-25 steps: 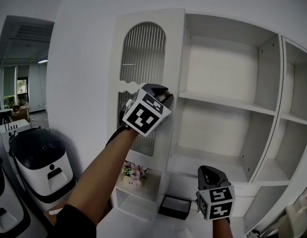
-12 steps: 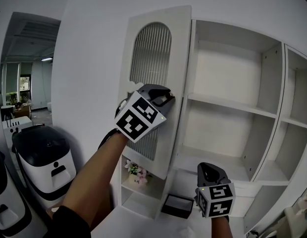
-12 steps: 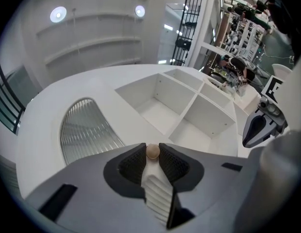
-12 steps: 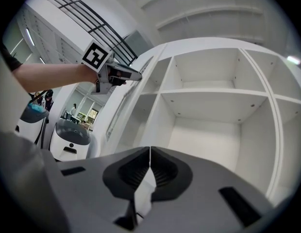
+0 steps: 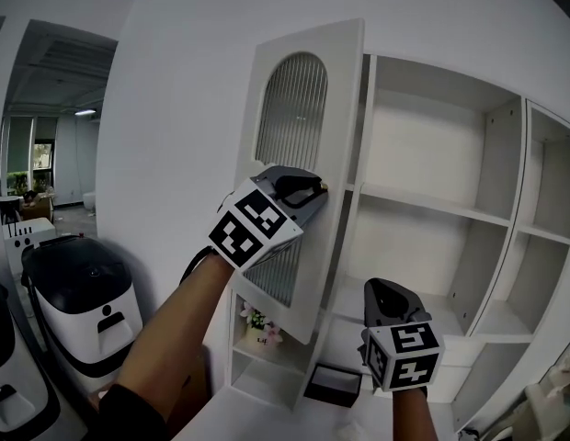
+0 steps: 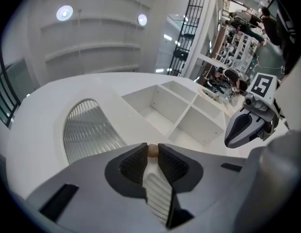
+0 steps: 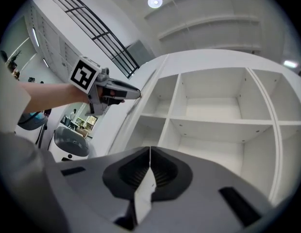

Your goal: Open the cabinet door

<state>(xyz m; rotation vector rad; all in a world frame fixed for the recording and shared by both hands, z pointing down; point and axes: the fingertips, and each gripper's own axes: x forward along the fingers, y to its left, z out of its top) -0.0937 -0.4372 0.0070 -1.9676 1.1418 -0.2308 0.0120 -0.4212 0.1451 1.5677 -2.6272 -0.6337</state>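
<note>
Knob (image 6: pixel 153 150) on the half-open cabinet door (image 5: pixel 345 108) sits pinched in the left hand-held gripper (image 5: pixel 313 189), while the right hand-held gripper (image 5: pixel 384 294), at its five o'clock, is closed and empty.

No readable words, brands or numbers in any view. Only sign-like marks: black-and-white square code patterns on the cube (image 5: pixel 256 228) of the left gripper (image 5: pixel 314 189) and on the cube (image 5: pixel 404 356) of the right gripper (image 5: pixel 381 290). Blocky codes, not letters.
</note>
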